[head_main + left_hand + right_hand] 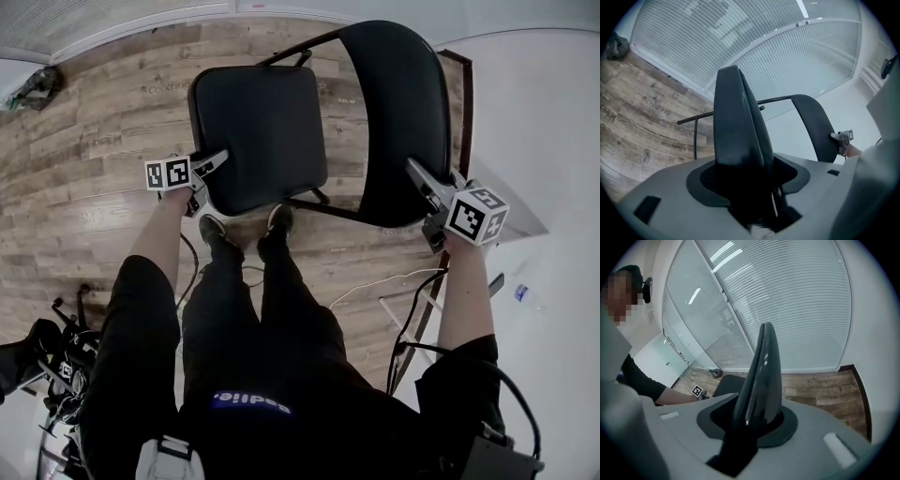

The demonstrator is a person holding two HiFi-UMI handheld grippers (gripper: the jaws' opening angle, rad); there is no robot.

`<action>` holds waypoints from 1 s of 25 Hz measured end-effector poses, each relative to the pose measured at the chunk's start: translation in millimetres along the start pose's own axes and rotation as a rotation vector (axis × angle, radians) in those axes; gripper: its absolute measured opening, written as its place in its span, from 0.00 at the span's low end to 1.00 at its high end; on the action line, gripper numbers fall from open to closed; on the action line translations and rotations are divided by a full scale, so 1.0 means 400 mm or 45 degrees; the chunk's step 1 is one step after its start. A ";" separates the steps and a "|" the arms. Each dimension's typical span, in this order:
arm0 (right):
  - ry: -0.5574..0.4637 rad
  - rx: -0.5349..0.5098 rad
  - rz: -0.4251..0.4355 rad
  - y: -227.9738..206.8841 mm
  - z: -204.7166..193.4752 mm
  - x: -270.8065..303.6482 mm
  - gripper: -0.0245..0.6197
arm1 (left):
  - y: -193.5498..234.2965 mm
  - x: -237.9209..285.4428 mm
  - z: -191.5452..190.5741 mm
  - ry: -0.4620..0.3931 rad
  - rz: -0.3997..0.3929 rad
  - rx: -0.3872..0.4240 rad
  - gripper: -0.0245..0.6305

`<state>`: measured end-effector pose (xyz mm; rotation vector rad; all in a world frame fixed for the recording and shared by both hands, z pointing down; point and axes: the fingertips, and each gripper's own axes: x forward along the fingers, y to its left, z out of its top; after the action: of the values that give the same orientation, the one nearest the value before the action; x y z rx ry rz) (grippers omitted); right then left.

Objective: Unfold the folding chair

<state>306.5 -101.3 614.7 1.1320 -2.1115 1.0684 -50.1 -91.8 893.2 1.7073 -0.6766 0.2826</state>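
Observation:
The black folding chair stands on the wood floor in front of me. Its padded seat (262, 131) lies nearly level and its curved backrest (398, 122) rises at the right. My left gripper (214, 164) is at the seat's near left edge. In the left gripper view the seat (738, 126) fills the gap of that gripper (750, 187), and the jaws sit closed on it. My right gripper (419, 178) is shut on the backrest's near edge. Seen edge-on, the backrest (761, 380) runs up from between the jaws of the right gripper (750, 427).
My shoes (246, 225) stand under the seat's front edge. Cables (375, 281) trail over the floor at the right, beside a dark-framed panel (464, 103) and a white surface with a small bottle (527, 296). Gear (56, 356) lies at the lower left. Slatted blinds (787, 56) close off the far side.

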 end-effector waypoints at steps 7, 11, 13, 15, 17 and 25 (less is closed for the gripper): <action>-0.019 0.047 0.063 -0.049 -0.027 0.034 0.18 | 0.080 -0.003 -0.014 -0.008 -0.028 -0.036 0.44; -0.032 0.076 0.092 -0.078 -0.043 0.052 0.18 | 0.119 0.003 -0.017 -0.002 -0.045 -0.051 0.45; -0.038 0.090 0.104 -0.093 -0.052 0.055 0.18 | 0.131 0.005 -0.023 0.005 -0.057 -0.060 0.45; -0.047 0.105 0.123 -0.106 -0.058 0.065 0.18 | 0.149 0.003 -0.027 0.006 -0.064 -0.072 0.45; -0.056 0.120 0.143 -0.118 -0.067 0.077 0.18 | 0.173 0.003 -0.032 0.004 -0.070 -0.082 0.46; -0.071 0.151 0.186 -0.127 -0.094 0.112 0.18 | 0.244 -0.001 -0.042 0.006 -0.101 -0.099 0.48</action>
<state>329.0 -107.6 688.6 1.0858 -2.2284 1.2571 -103.6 -86.8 976.3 1.6546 -0.6071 0.2021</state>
